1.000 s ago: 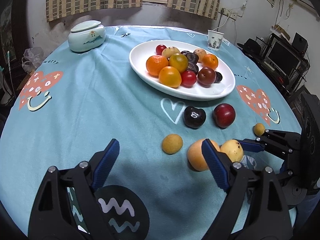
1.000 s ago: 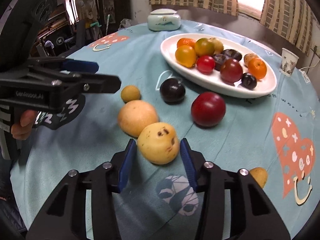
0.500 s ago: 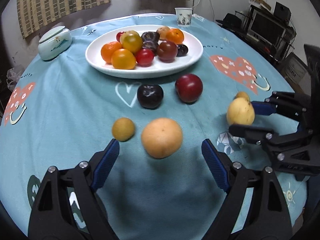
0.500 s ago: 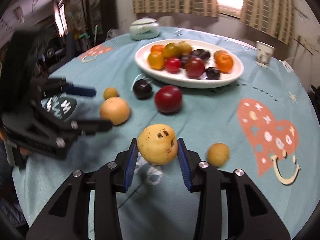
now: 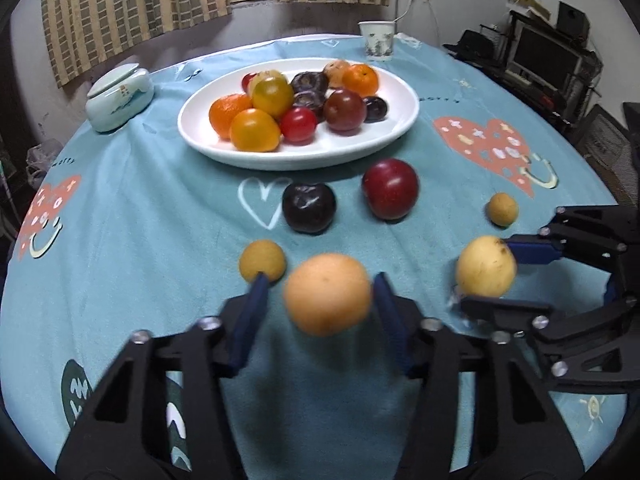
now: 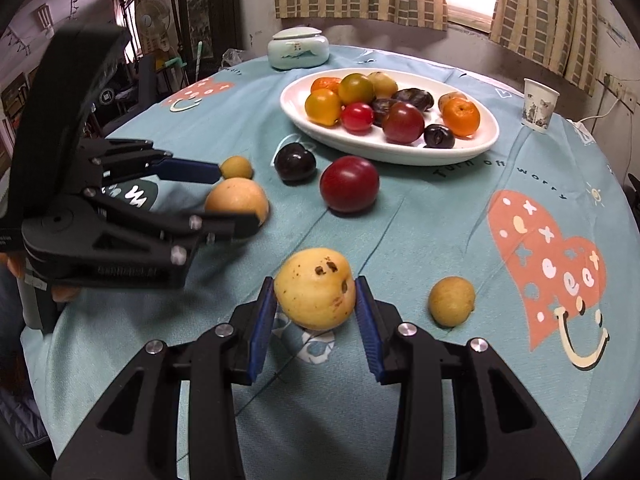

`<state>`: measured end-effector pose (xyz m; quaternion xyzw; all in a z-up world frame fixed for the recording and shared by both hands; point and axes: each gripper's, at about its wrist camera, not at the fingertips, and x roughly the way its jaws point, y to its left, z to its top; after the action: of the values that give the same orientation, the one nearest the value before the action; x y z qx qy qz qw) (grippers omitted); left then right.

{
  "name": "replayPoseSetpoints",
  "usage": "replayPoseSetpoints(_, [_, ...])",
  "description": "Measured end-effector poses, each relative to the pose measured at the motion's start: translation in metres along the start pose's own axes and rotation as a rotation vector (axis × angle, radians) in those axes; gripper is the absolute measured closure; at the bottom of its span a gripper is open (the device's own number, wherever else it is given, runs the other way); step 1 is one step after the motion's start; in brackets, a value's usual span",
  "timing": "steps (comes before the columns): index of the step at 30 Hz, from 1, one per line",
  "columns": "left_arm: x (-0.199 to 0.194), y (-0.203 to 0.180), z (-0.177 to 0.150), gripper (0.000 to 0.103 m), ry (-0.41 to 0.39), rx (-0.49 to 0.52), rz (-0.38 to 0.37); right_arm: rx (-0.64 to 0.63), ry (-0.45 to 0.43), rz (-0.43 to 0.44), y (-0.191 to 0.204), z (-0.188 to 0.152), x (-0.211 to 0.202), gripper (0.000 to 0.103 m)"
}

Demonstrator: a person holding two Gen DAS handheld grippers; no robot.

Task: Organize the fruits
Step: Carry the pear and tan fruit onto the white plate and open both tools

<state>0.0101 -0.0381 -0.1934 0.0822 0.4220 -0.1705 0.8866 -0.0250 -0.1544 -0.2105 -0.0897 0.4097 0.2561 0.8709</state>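
Most fruit already sits on the white plate (image 5: 394,136). The right claw (image 6: 316,304) is clamped on a spotted yellow pear (image 6: 315,294); the left claw (image 5: 320,300) closes around an orange fruit (image 5: 327,294), contact unclear. Two plums and two small yellow fruits wait on the bench (image 5: 140,208).

A plate (image 5: 394,136) heaped with fruit sits at 12 o'clock on the counter (image 5: 132,208). Before it lie two plums (image 5: 309,207), side by side. A lidded jar (image 5: 119,97) stands at 10 o'clock, a paper cup (image 5: 376,40) at 1 o'clock behind the plate.
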Motion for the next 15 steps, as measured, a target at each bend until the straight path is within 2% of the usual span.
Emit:
replayPoseSetpoints(4, [-0.002, -0.004, -0.002, 0.057, -0.003, 0.036, 0.009, -0.001, 0.01, -0.001, 0.0, -0.001, 0.003, 0.063])
replayPoseSetpoints(6, [-0.006, -0.002, -0.003, 0.057, 0.002, 0.03, -0.014, 0.001, 0.008, -0.001, -0.001, -0.001, 0.003, 0.063])
replayPoseSetpoints(11, [-0.021, 0.002, -0.003, 0.057, -0.047, 0.013, -0.039, -0.006, 0.0, 0.006, -0.001, 0.0, 0.001, 0.063])
replayPoseSetpoints(15, [-0.017, 0.001, -0.004, 0.057, -0.016, 0.027, -0.021, -0.015, -0.003, 0.013, 0.001, -0.001, 0.0, 0.063])
